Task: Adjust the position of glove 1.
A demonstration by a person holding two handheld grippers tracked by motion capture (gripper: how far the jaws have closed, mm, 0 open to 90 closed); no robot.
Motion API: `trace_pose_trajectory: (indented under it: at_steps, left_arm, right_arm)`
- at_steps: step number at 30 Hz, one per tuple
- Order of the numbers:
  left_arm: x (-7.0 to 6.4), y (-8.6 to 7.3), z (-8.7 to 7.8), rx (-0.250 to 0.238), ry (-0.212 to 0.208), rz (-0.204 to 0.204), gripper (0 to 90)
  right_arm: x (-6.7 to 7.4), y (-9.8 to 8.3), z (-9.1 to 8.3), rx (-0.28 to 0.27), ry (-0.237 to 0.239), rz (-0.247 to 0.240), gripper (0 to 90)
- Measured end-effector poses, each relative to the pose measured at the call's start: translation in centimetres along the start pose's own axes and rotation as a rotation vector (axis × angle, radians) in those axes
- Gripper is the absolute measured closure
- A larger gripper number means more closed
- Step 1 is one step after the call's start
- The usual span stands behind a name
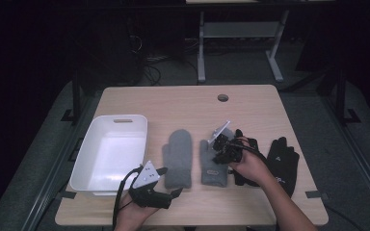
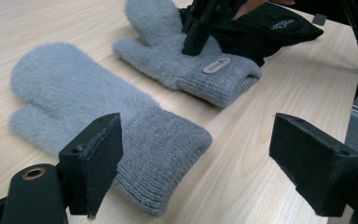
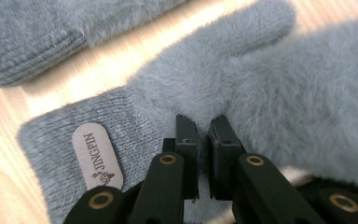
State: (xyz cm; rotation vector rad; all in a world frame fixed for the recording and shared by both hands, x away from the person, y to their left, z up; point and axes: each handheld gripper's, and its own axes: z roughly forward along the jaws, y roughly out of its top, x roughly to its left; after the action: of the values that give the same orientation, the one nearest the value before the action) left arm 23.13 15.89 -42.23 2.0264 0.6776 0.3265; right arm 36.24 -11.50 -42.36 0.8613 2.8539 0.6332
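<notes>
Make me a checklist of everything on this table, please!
Surface: wooden table, round hole near the far edge.
Job's things: two grey mittens, one with a label, one plain.
Clutter: white tub, black gloves.
Grippers: right gripper shut on the labelled mitten's fluff; left gripper open, by the plain mitten's cuff.
Cables: black cable loops from the left gripper.
Surroundings: dark room, grey table legs behind.

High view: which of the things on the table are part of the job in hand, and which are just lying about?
In the job:
- right tongs, shut on the labelled grey mitten
- other grey mitten, in front of the open left tongs
- white bin, probably

Lying about:
- black gloves
</notes>
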Motion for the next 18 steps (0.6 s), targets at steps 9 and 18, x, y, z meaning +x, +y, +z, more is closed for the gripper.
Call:
trace_pose_trajectory:
  at_steps: [9,18]
  left_arm:
    - [0.0,0.0,-0.4,-0.012,0.003,-0.014,17.1]
    - [0.0,0.2,-0.7,-0.022,0.006,-0.019,17.0]
  right_arm:
    - [0.4,0.2,-2.2,-0.062,0.008,-0.001,86.1]
    - [1.4,2.1,-3.8,-0.119,0.028,-0.016,86.1]
